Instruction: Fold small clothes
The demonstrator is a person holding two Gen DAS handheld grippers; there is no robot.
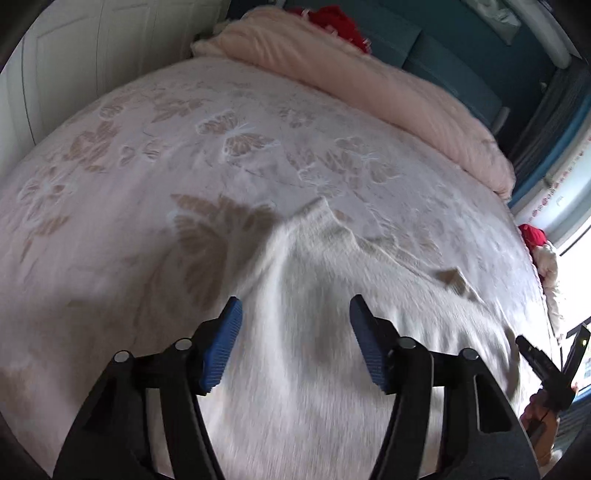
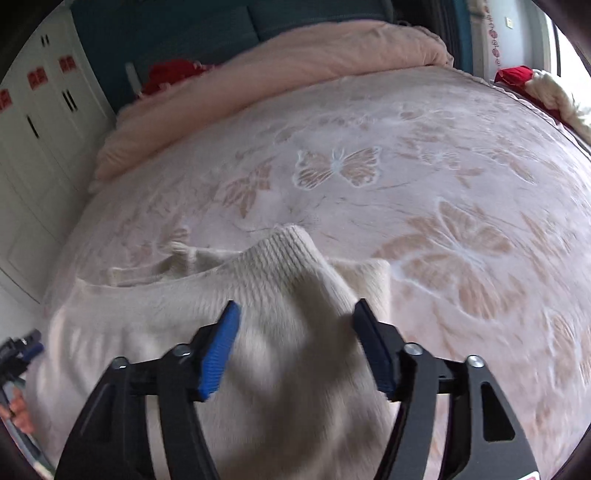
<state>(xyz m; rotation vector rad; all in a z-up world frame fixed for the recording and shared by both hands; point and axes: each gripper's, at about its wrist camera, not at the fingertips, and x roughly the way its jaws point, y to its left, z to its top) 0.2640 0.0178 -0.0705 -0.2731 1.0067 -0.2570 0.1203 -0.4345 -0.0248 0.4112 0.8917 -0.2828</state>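
A cream knitted sweater (image 1: 314, 280) lies on the pink butterfly-patterned bedspread (image 1: 129, 177). In the right wrist view the sweater (image 2: 266, 288) shows a ribbed cuff or collar folded up toward the far side. My left gripper (image 1: 295, 310) is open above the sweater, its blue pads wide apart, holding nothing. My right gripper (image 2: 295, 314) is open above the sweater as well, empty. The right gripper shows at the edge of the left wrist view (image 1: 543, 362), and the left gripper at the edge of the right wrist view (image 2: 22, 350). Both views are blurred near the grippers.
A rolled pink duvet (image 1: 369, 81) lies along the far end of the bed by a teal headboard (image 1: 443, 62). Red cloth (image 1: 332, 22) lies behind it. White wardrobe doors (image 2: 40, 147) stand to the left. Red and cream clothes (image 1: 539, 243) lie at the bed's right edge.
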